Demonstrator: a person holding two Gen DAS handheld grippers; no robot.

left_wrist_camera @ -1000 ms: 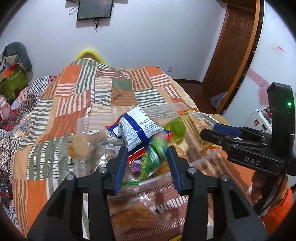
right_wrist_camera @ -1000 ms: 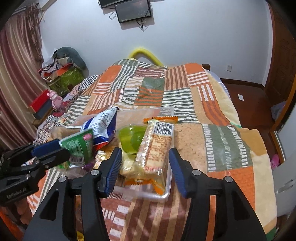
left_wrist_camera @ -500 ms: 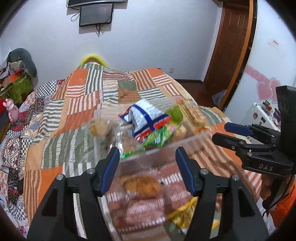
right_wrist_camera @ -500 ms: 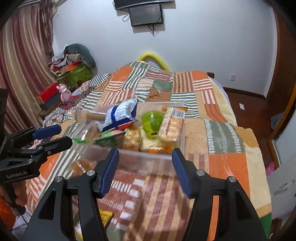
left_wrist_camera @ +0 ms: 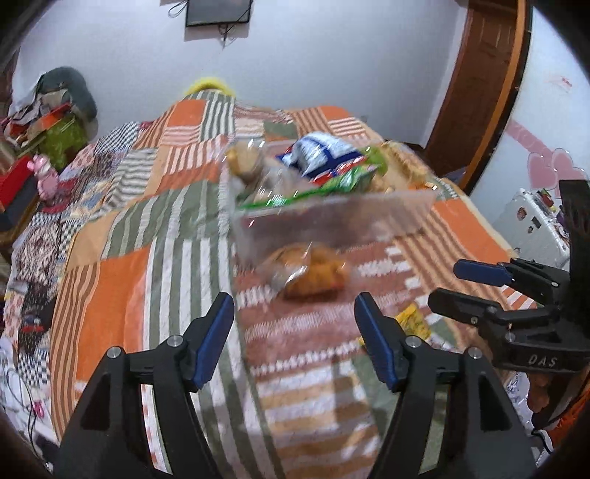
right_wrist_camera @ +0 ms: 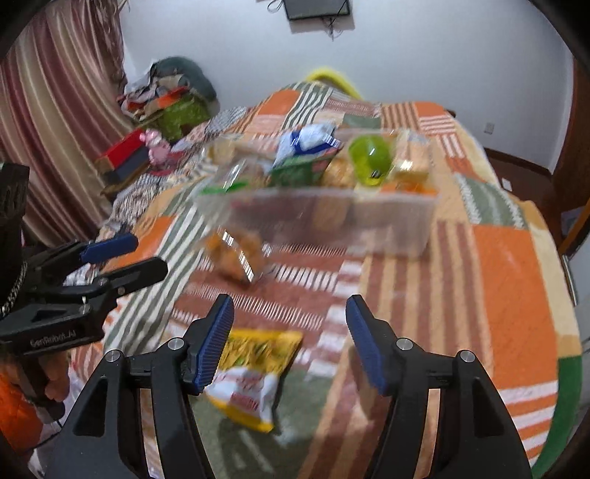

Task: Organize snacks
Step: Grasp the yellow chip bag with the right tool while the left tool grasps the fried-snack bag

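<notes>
While both grippers hang above the patchwork bedspread (right_wrist_camera: pixel 509 280) with nothing between their fingers, the snacks lie ahead of them in two groups. The left gripper (left_wrist_camera: pixel 294 331) has its blue-padded fingers spread wide and holds nothing; the right gripper (right_wrist_camera: pixel 289 333) is spread just as wide and also holds nothing. Each shows in the other's view off to the side, so the two are held side by side, both pointing up the bed.

Nearest, just ahead of the right gripper and partly behind its left finger, a yellow snack bag (right_wrist_camera: pixel 254 372) lies flat on the cover. From the left gripper it shows only as a yellow corner beside the right finger. Farther ahead of both, roughly centred before the left gripper, a clear packet of golden-brown pastry (left_wrist_camera: pixel 309 269) rests on the bedspread, just in front of the clear plastic box (left_wrist_camera: pixel 332 224). These two lie outside the box, so I judge they are the pieces left to sort, and the wide jaws suit reaching for either.

Beyond the pastry, the box sits on the bed and is heaped above its rim: a blue-and-white bag (right_wrist_camera: pixel 306 138), a green packet (left_wrist_camera: pixel 332 184), a green cup (right_wrist_camera: pixel 370 158) and a tan wrapped bar (right_wrist_camera: pixel 411 156) at its right end. Motion blur hides the finer detail. Farthest off stand the white wall and a wall-mounted screen (right_wrist_camera: pixel 317 7).
</notes>
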